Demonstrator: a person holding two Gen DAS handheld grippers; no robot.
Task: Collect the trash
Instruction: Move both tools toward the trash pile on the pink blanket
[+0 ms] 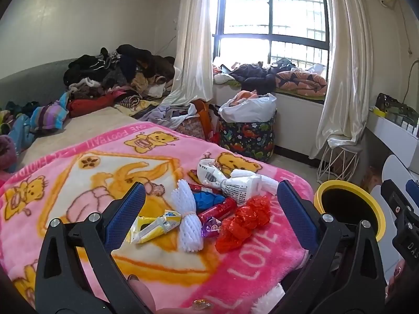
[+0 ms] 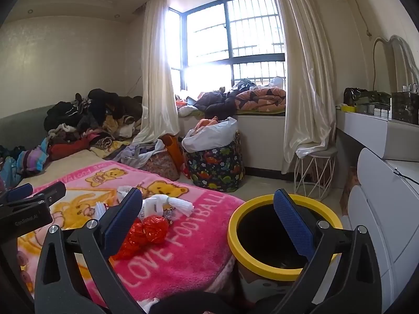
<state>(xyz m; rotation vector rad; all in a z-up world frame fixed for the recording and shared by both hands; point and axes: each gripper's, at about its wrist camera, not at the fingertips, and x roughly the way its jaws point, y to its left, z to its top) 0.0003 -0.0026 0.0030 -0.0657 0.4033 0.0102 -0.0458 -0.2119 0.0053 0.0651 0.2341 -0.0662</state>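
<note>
A heap of trash lies on the pink bear blanket (image 1: 78, 183): a white foam net (image 1: 187, 217), a crumpled red plastic bag (image 1: 242, 219), a yellow wrapper (image 1: 152, 226), a red wrapper (image 1: 217, 209), a blue piece (image 1: 207, 200) and white printed bags (image 1: 230, 180). My left gripper (image 1: 209, 209) is open and empty, its jaws wide on either side of the heap. My right gripper (image 2: 209, 217) is open and empty, between the blanket edge and the yellow-rimmed bin (image 2: 282, 235). The red bag (image 2: 146, 231) shows in the right wrist view. The bin (image 1: 351, 206) stands right of the bed.
A clothes pile (image 1: 117, 78) covers the far bed. A dinosaur-print hamper (image 1: 246, 136) with a white bag stands by the window seat. A wire stool (image 2: 314, 175) and a white dresser (image 2: 387, 209) are at the right.
</note>
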